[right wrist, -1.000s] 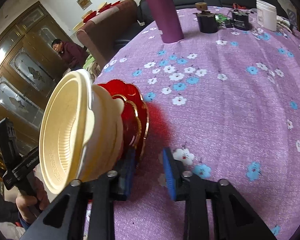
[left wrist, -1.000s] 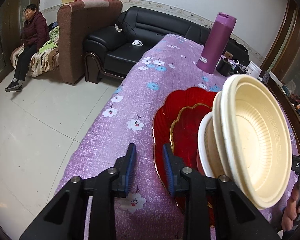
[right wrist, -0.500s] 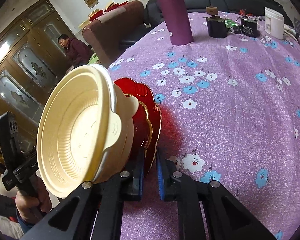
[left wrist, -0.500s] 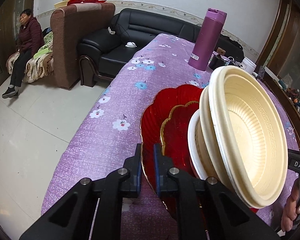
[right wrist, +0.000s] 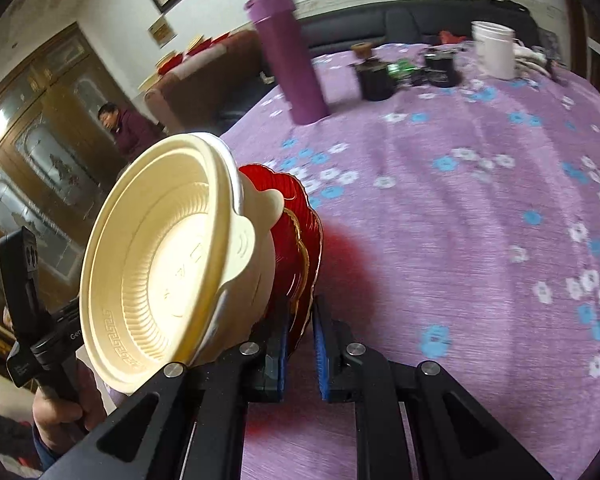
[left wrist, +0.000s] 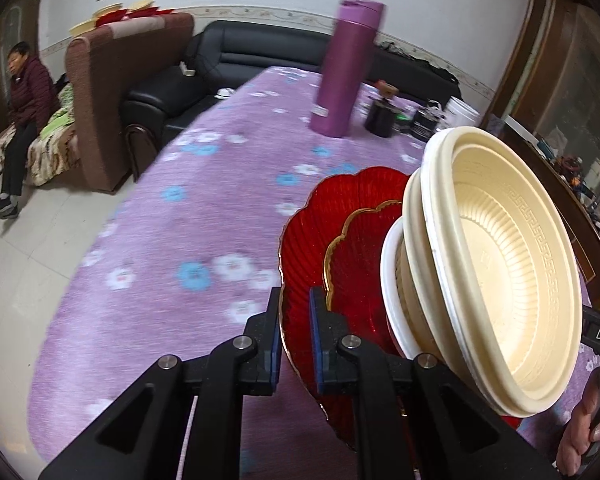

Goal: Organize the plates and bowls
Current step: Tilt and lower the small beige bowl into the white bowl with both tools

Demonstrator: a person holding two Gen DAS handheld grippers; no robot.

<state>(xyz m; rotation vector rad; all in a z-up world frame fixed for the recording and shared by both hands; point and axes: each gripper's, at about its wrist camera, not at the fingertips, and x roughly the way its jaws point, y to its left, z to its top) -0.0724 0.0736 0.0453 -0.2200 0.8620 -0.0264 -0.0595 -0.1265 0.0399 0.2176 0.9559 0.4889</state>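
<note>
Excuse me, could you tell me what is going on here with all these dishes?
A person holds a stack of dishes up off the purple floral tablecloth, one gripper on each side. The left gripper and the right gripper are both clamped on the rim of the large red plate at the bottom. On it sit a smaller red plate and nested cream plastic bowls. A purple thermos stands farther back.

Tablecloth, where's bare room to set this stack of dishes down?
Open tablecloth lies between the held dishes and the purple bottle, and along the edge nearest the sofa. The far end is crowded with jars and a white tub.
</note>
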